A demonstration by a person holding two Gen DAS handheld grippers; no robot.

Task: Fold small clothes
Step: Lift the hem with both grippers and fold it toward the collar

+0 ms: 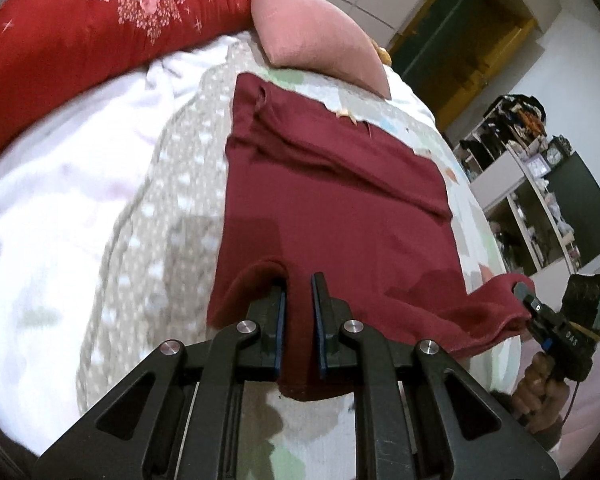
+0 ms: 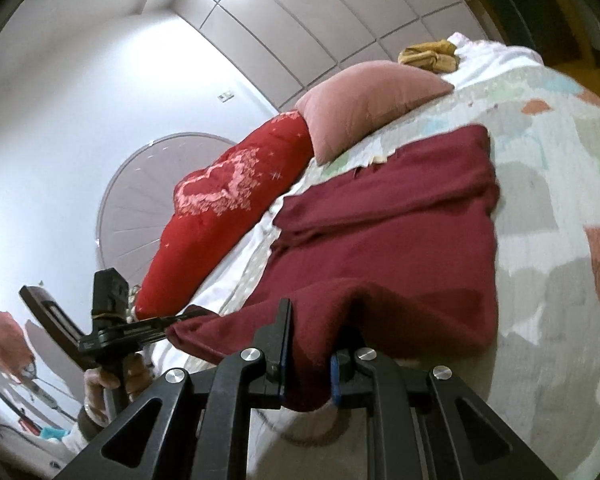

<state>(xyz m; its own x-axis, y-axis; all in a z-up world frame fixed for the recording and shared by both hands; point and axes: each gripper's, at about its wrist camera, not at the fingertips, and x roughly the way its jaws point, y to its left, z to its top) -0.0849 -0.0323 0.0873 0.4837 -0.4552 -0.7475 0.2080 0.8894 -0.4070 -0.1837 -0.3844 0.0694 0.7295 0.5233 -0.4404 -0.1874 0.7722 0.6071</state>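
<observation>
A dark red garment [image 1: 340, 204] lies spread on the patterned bed cover [image 1: 172, 216], with a fold across its far part. My left gripper [image 1: 299, 284] is shut on the garment's near edge, cloth bunched between the pads. My right gripper [image 2: 310, 320] is shut on the near edge of the same garment [image 2: 392, 236], lifting it slightly. The right gripper also shows in the left wrist view [image 1: 520, 292], pinching the right corner. The left gripper shows in the right wrist view [image 2: 180, 320], holding the left corner.
A pink pillow [image 1: 320, 28] and a red floral cushion [image 1: 100, 16] lie at the far side of the bed. A yellow cloth [image 2: 428, 56] sits behind the pillow. Shelves with clutter [image 1: 532, 184] stand to the right of the bed.
</observation>
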